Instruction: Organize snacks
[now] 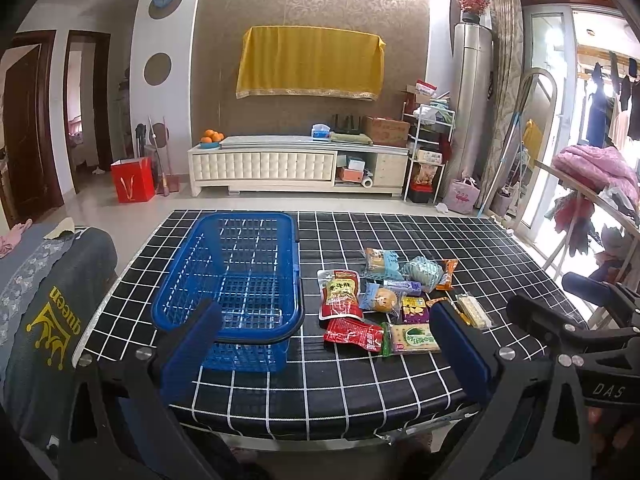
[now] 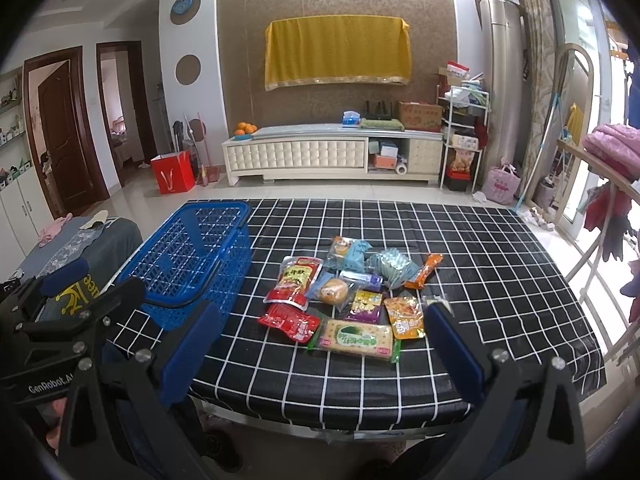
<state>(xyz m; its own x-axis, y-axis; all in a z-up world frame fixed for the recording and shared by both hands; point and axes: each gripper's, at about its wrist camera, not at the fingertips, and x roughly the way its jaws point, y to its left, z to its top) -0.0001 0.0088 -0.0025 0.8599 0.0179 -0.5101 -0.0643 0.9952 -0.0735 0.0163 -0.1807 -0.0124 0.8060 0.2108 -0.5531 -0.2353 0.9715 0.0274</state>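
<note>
Left wrist view: the left gripper hangs over the near edge of the black grid-pattern tablecloth, jaws spread wide, nothing in them. The blue plastic mesh basket looks empty, with its long axis running away from the camera. The pile of snack packets sits just right of the basket, the flat green-and-beige cracker pack nearest. I'd say the step in hand is the first pick, so go for an edge packet rather than digging into the middle.

Right wrist view: the right gripper has its jaws wide apart and empty too. The cracker pack lies right of the basket, long axis roughly left-right, so close across its short width. The red foil pouch lies between them.
</note>
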